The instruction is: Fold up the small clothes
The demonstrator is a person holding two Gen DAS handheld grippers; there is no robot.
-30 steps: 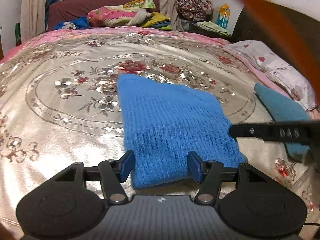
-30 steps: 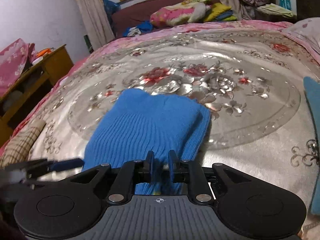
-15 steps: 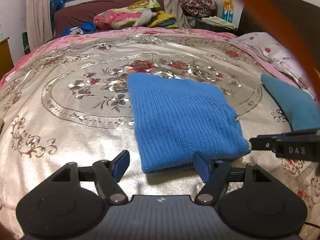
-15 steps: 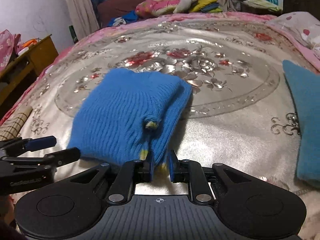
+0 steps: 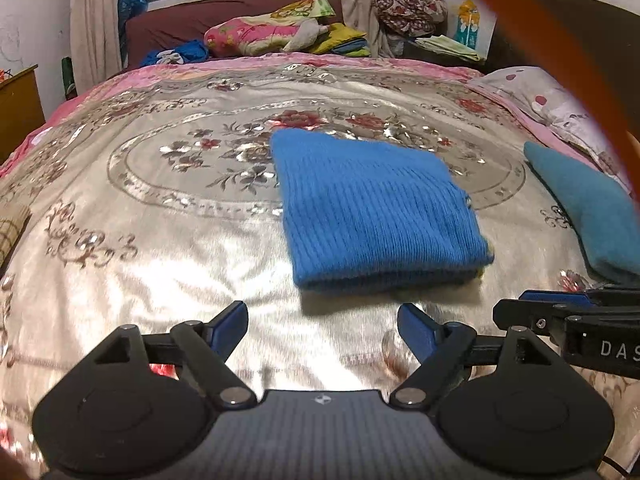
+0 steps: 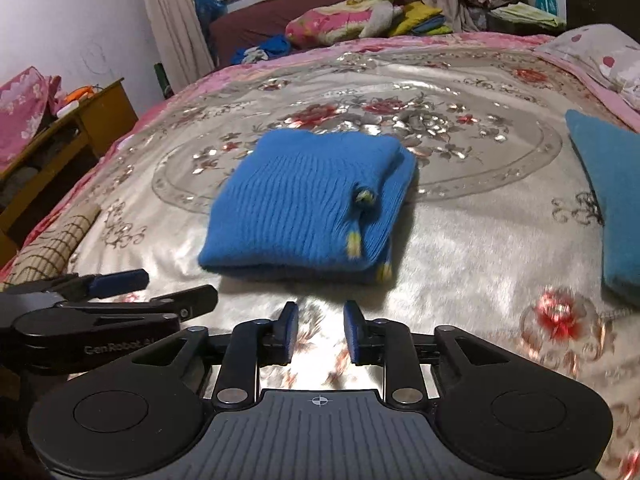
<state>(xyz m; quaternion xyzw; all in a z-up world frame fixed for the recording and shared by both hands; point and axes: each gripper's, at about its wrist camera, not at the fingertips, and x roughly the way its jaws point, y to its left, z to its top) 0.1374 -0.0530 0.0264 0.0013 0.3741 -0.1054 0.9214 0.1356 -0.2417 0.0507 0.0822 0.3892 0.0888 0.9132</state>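
A folded blue knitted garment [image 5: 376,212] [image 6: 308,208] with small yellow trim lies flat on the floral bedspread [image 5: 160,240]. My left gripper [image 5: 322,326] hovers just short of its near edge, jaws wide and still opening, nothing between them. In the right wrist view my right gripper [image 6: 320,332] also sits short of the garment's near edge, jaws opening a little, with only bedspread between the pads. Each gripper shows at the side of the other's view: the right one [image 5: 560,308], the left one [image 6: 120,292].
A folded teal cloth [image 5: 588,208] [image 6: 612,196] lies on the bed's right side. A pillow [image 5: 548,100] and piled bedding [image 5: 272,34] sit at the far end. A wooden cabinet [image 6: 68,132] stands left of the bed, a checked cloth [image 6: 52,240] at its edge.
Both grippers let go of the blue garment and drew back from it. The left jaws spread wider and the right jaws parted. The garment now lies free on the bed.
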